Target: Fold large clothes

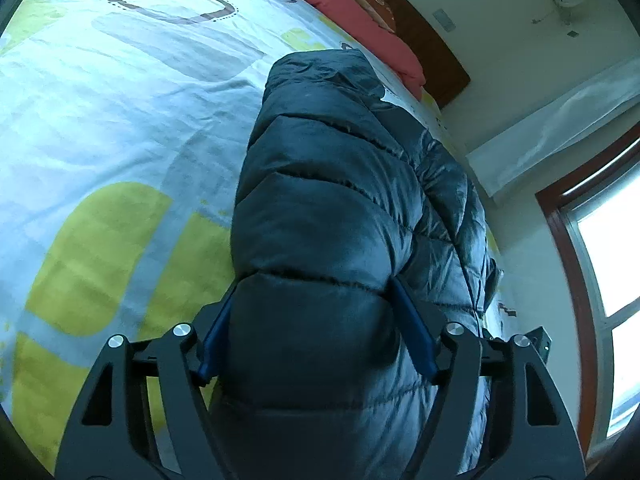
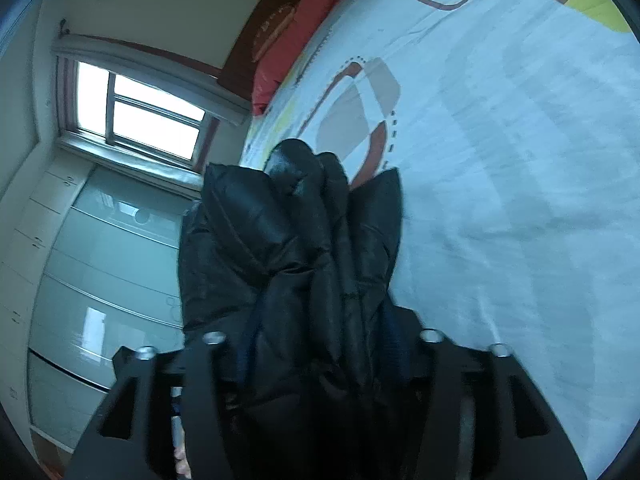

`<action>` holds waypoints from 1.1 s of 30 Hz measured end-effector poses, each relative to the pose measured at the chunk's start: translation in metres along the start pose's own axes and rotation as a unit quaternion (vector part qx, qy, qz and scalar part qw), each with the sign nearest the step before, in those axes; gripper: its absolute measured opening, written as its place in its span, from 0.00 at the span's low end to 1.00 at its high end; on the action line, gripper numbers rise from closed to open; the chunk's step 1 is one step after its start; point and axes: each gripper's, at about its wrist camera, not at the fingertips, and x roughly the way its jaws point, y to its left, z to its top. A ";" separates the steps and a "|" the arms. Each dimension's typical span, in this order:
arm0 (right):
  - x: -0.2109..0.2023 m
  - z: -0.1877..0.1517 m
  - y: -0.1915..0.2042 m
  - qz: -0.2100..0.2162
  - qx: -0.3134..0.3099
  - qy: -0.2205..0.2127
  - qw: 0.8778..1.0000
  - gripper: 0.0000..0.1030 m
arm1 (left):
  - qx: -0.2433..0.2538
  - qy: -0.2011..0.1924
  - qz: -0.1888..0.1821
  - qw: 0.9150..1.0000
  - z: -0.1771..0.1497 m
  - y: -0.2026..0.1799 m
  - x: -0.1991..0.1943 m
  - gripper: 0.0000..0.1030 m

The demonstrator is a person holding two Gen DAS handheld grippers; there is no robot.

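A dark blue quilted puffer jacket (image 1: 332,184) lies folded lengthwise on the bed near its right edge in the left wrist view. My left gripper (image 1: 312,284) straddles its near end. The thick padding fills the whole gap and presses against both blue pads (image 1: 412,332). In the right wrist view the same jacket (image 2: 280,232) looks black and bunched into pleats at the bed's left edge. My right gripper (image 2: 324,312) holds that bunch between its fingers, which the fabric mostly hides.
The bed sheet (image 1: 120,120) is pale blue with yellow and brown shapes. A red pillow (image 1: 360,20) leans on the brown headboard (image 1: 432,44). A window (image 2: 140,108) and white cabinets (image 2: 100,260) stand beside the bed.
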 end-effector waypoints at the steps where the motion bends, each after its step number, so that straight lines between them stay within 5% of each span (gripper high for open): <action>1: -0.002 -0.001 -0.002 -0.001 -0.001 0.002 1.000 0.64 | 0.001 0.000 -0.002 1.000 -0.001 0.003 -0.005 0.73; 14: -0.035 -0.049 -0.010 0.016 -0.004 0.009 1.000 0.76 | -0.011 0.016 -0.060 0.998 -0.054 0.027 -0.041 0.79; 15: -0.033 -0.049 -0.007 0.016 -0.006 0.016 1.000 0.75 | -0.012 0.014 -0.057 0.998 -0.054 0.025 -0.042 0.76; 19: -0.042 -0.053 0.006 0.016 -0.014 0.016 1.000 0.42 | -0.009 -0.001 -0.041 0.999 -0.062 0.014 -0.056 0.56; 33: -0.038 -0.056 -0.013 0.027 0.007 0.014 1.000 0.41 | 0.021 -0.013 -0.005 1.000 -0.072 0.009 -0.049 0.54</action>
